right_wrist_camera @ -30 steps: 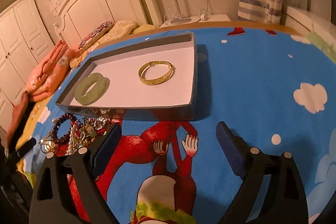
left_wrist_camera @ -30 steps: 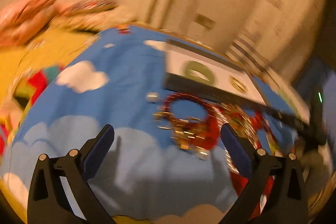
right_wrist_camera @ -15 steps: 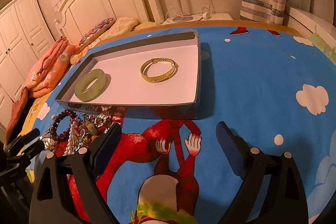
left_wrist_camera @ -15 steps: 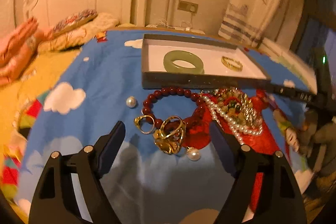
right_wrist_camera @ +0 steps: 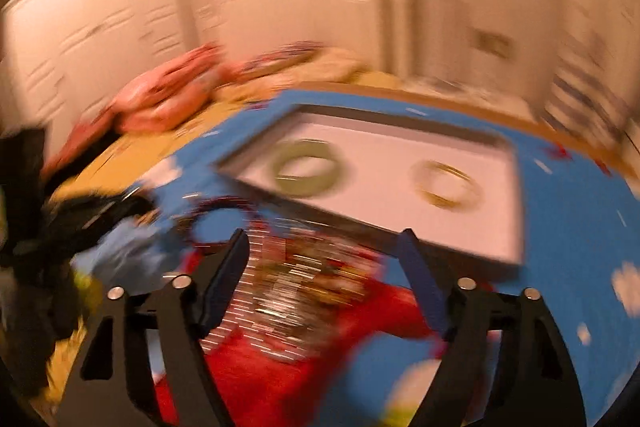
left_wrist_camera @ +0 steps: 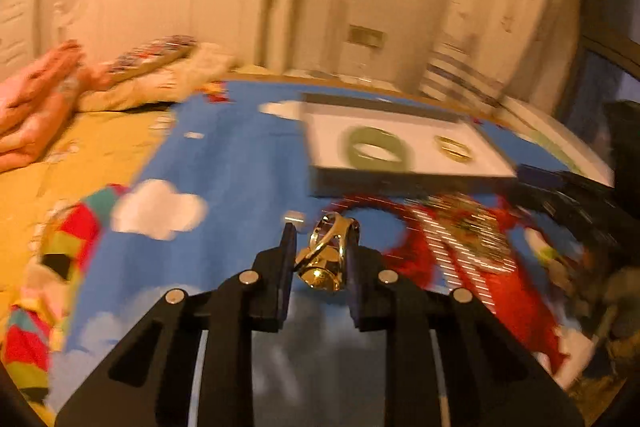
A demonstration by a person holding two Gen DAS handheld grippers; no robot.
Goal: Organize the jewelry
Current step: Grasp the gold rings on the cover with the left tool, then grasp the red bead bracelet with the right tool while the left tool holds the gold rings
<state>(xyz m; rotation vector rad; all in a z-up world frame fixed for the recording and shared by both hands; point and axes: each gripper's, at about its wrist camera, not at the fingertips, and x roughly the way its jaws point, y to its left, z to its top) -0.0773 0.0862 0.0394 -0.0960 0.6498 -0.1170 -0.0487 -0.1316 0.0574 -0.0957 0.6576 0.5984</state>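
Observation:
My left gripper (left_wrist_camera: 320, 239) is closing its jaws, and the pads press on a gold ring cluster (left_wrist_camera: 325, 263), held just above the blue bedspread. Ahead stands the grey tray (left_wrist_camera: 400, 183), holding a green bangle (left_wrist_camera: 378, 149) and a gold bangle (left_wrist_camera: 454, 149). A blurred jewelry pile (left_wrist_camera: 468, 231) lies in front of the tray. My right gripper (right_wrist_camera: 323, 239) hovers over that pile (right_wrist_camera: 304, 287) with its jaws wide but closing, and no piece is gripped. The tray (right_wrist_camera: 380, 191) shows there too, with the green bangle (right_wrist_camera: 308, 167) and the gold bangle (right_wrist_camera: 446, 183).
A loose pearl (left_wrist_camera: 294, 215) lies by the left fingertip. A red bead bracelet (right_wrist_camera: 208, 207) sits at the left of the pile. Folded pink cloth (left_wrist_camera: 36, 95) and pillows lie at the headboard. Both views are motion-blurred.
My left gripper has shut on the gold ring cluster and lifted it off the bedspread. My right gripper has swung left over the jewelry pile, and its jaws have narrowed slightly.

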